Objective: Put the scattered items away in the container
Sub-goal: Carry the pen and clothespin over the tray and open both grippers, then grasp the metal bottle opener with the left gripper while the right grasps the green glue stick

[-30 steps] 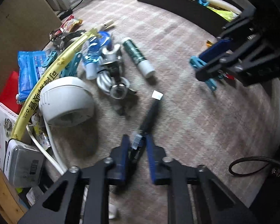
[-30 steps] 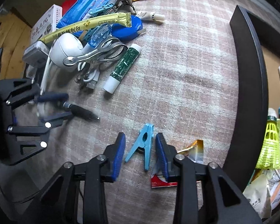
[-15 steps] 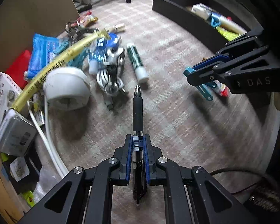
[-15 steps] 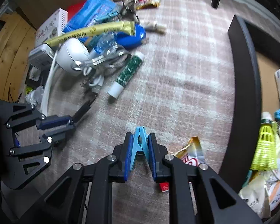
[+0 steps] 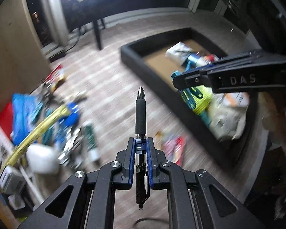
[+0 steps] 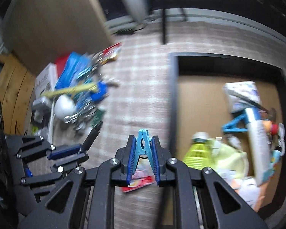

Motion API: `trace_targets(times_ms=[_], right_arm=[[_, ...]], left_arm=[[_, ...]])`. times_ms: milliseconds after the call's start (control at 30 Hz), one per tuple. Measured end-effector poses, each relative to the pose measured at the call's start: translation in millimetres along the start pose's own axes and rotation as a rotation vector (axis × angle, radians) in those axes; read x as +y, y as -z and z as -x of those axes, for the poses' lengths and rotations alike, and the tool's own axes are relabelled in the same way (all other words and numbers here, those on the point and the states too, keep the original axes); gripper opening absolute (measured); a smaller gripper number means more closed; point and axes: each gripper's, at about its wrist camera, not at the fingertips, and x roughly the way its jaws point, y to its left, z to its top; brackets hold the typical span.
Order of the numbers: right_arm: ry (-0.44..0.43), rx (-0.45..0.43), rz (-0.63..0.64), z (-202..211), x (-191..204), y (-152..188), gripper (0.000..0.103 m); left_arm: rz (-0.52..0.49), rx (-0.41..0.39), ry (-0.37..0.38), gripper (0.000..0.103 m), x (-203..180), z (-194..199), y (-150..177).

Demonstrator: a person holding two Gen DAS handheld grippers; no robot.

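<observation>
Both grippers are loaded, left gripper (image 5: 140,148) clamped on a black pen (image 5: 140,114), right gripper (image 6: 143,148) pinching a blue clothespin (image 6: 143,143) beside the black container (image 6: 173,95), though motion blur smears the leftover pile (image 5: 53,126) into unreadable streaks.

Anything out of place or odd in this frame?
Nothing damaged or spilled. One red snack packet lies alone on the rug beside the black tray, apart from the main pile. Left claw grips a pen, right claw a blue clothespin.
</observation>
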Motion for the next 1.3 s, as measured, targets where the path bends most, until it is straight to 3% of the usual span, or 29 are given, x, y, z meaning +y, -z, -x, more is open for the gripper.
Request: trace_targets(times_ms=[333, 533, 600, 633, 700, 867, 1300], right_arm=[[0.108, -0.080, -0.178, 44.4, -103.3, 23.2, 0.017], [0.153, -0.093, -0.243, 62.0, -148.5, 37.6, 0.017], [0.160, -0.099, -0.254, 65.9, -155.7, 40.6, 0.017], [0.163, -0.102, -0.261, 67.3, -158.4, 41.5, 0.018], [0.164, -0.101, -0.287, 68.2, -162.4, 42.8, 0.025], [0.144, -0.106, -0.278, 65.0, -152.4, 41.1, 0.026], [0.027, -0.037, -0.087, 23.4, -49.1, 15.8, 0.026]], left_arm=[[-0.018, -0.042, 0.112, 0.011, -84.8, -16.4, -53.1], [-0.065, -0.043, 0.111, 0.011, -127.6, -27.2, -67.6], [-0.069, -0.032, 0.085, 0.030, -133.7, -29.6, -70.4], [-0.073, -0.034, 0.070, 0.048, -134.5, -29.5, -70.1], [-0.083, -0.069, 0.039, 0.048, -132.4, -25.2, -66.6], [-0.036, -0.085, -0.009, 0.048, -105.8, -13.9, -57.3], [0.129, -0.077, -0.195, 0.047, 13.7, 10.8, 8.0]])
